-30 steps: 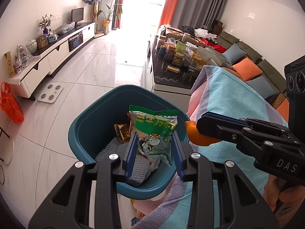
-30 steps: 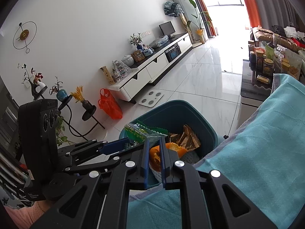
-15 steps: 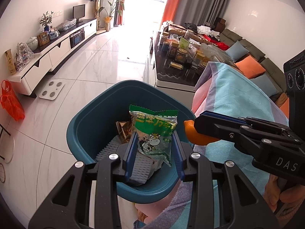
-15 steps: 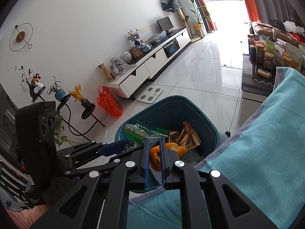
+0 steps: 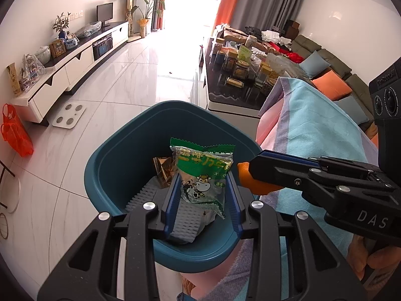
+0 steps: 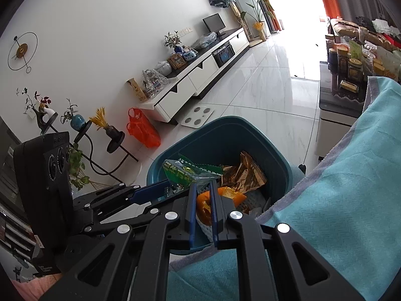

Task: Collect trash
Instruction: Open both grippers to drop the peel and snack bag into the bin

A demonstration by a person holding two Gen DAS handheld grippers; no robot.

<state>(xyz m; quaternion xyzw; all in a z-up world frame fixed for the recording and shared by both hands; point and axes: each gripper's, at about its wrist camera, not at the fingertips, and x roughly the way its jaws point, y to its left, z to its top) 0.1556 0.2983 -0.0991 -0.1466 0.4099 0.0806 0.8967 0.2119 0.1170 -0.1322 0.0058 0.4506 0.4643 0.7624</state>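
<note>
Trash sits clamped in both our grippers above the teal bin.

Between the blue pads of our left gripper (image 5: pixel 203 190) we pinch a green snack wrapper (image 5: pixel 204 175) by its sides, its printed face standing upright and its top edge rising past the fingertips. Our right gripper (image 6: pixel 202 195) has its jaws nearly together, squeezing a piece of orange peel (image 6: pixel 205 202) that bulges out just ahead of them. Directly below and beyond both sets of jaws lies the bin (image 5: pixel 120 165), pressed against the edge of a light blue towel (image 6: pixel 338 200) on the right gripper's right side. Inside the bin, past the wrapper, we see a crumpled gold foil wrapper (image 6: pixel 244 175) and white ribbed foam netting (image 5: pixel 186 219). Farther beyond the jaws, a white scale (image 5: pixel 69 115) rests on the tiled floor.
</note>
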